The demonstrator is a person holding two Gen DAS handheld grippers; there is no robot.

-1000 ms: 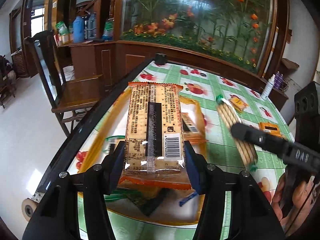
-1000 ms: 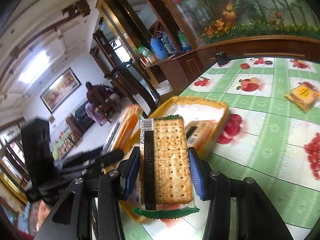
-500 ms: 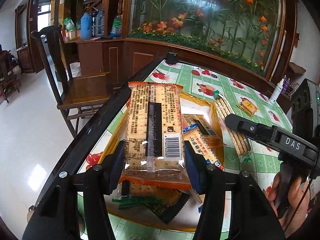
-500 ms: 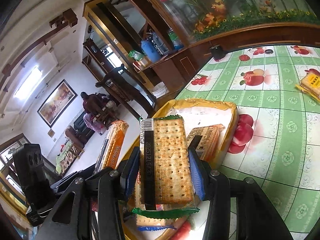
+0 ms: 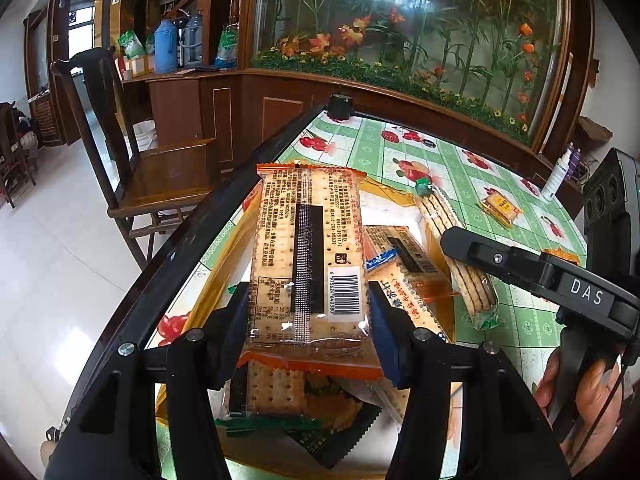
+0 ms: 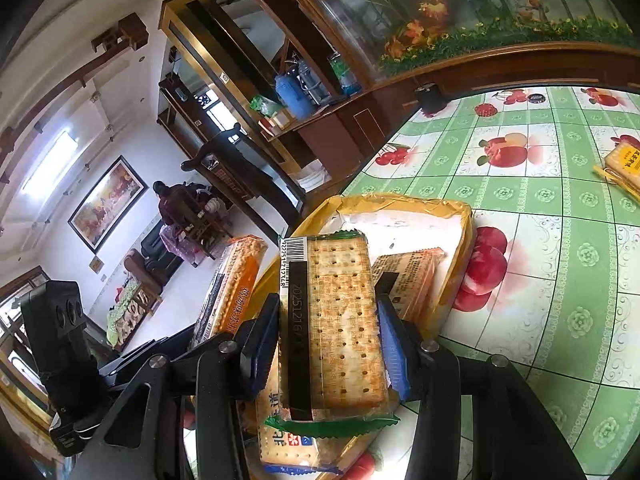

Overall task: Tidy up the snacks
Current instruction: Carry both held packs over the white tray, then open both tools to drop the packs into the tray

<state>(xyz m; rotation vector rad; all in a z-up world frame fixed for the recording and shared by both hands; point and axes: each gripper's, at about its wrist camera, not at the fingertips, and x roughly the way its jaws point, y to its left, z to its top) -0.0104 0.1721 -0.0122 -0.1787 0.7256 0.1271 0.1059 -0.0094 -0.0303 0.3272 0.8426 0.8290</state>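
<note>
My left gripper (image 5: 307,322) is shut on an orange-wrapped cracker pack (image 5: 308,248), held over the yellow tray (image 5: 400,194). My right gripper (image 6: 324,342) is shut on a green-wrapped cracker pack (image 6: 338,320) above the same tray (image 6: 460,216). In the left wrist view the right gripper's arm (image 5: 540,268) crosses at the right with the green-wrapped pack (image 5: 456,256) seen edge-on. Several cracker packs (image 5: 404,272) lie in the tray beneath both grippers. The orange-wrapped pack (image 6: 232,284) shows at the left of the right wrist view.
A yellow snack pack (image 5: 500,208) and another orange pack (image 5: 562,256) lie on the green fruit-print tablecloth (image 6: 560,280). A wooden chair (image 5: 132,152) stands beside the table's dark edge (image 5: 192,240). A white bottle (image 5: 558,174) stands at the far right. A person (image 6: 168,204) sits far back.
Both grippers have come closer over the tray with their packs still held. More packs in the tray have come into view under them.
</note>
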